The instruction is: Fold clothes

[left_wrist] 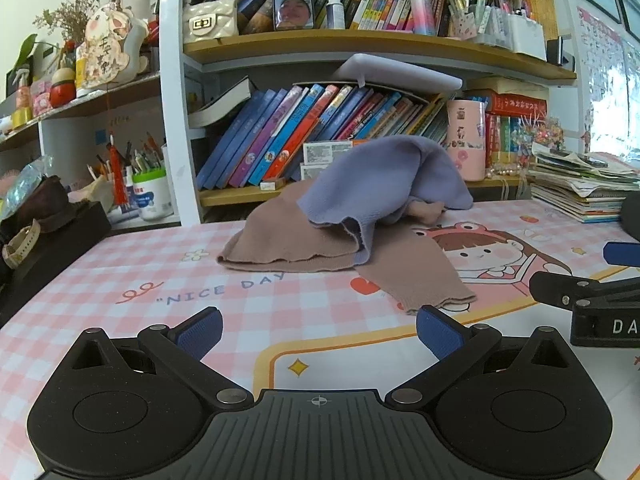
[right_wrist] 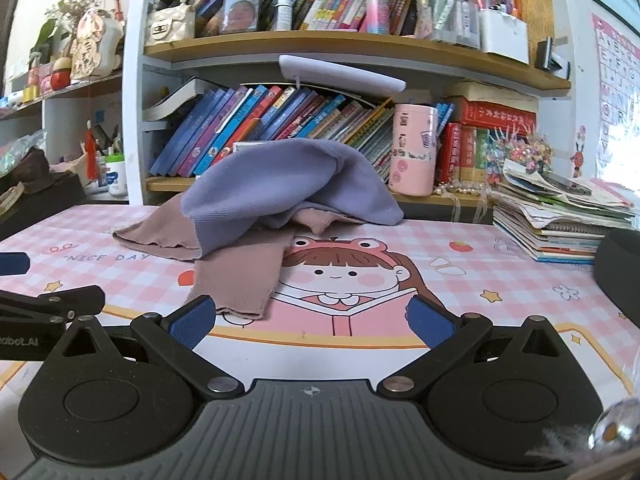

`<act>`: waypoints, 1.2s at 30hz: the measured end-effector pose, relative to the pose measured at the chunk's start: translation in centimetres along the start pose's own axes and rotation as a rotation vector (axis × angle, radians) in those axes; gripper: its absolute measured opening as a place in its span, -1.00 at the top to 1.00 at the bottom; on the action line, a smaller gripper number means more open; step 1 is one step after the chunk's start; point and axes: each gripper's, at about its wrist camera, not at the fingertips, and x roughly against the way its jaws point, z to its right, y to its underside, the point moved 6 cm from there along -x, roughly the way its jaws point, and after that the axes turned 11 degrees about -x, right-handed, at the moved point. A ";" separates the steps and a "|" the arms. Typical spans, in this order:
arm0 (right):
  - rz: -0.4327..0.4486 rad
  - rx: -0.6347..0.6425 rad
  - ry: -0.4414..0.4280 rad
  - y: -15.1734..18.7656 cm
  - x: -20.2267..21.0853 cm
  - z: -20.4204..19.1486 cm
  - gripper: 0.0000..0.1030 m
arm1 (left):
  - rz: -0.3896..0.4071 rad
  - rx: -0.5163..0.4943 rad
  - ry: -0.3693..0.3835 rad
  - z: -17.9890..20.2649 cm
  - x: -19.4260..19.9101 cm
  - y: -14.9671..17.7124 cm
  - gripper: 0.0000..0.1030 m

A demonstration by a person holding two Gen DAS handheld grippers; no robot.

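Observation:
A crumpled garment, lavender [left_wrist: 384, 176] over dusty-pink knit [left_wrist: 280, 236], lies heaped on the pink checked mat [left_wrist: 160, 264] near the bookshelf. One pink sleeve [left_wrist: 424, 280] trails toward me. My left gripper [left_wrist: 318, 334] hovers open just short of that sleeve's cuff, nothing between its blue pads. In the right wrist view the same heap shows lavender [right_wrist: 280, 180] on top and the pink sleeve [right_wrist: 240, 276] reaching down to the left finger. My right gripper [right_wrist: 310, 320] is open and empty, its left pad at the cuff's edge.
A bookshelf [left_wrist: 320, 40] packed with books stands behind the heap. A pink cup [right_wrist: 414, 148] sits at the shelf foot. A stack of booklets [right_wrist: 560, 220] lies at the right. A black box [left_wrist: 52, 248] occupies the left edge. The right gripper's body [left_wrist: 592, 300] shows beside my left one.

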 end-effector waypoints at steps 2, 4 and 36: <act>-0.001 0.008 0.002 0.0 0.0 -0.1 -1.00 | -0.006 0.005 -0.012 -0.1 0.0 0.1 -1.00; 0.001 0.007 0.005 0.0 0.0 -0.1 -1.00 | -0.006 0.008 -0.016 -0.2 0.0 0.1 -1.00; -0.004 -0.008 -0.071 0.1 0.1 -0.2 -0.96 | 0.030 -0.008 -0.032 0.0 0.6 -0.1 -1.00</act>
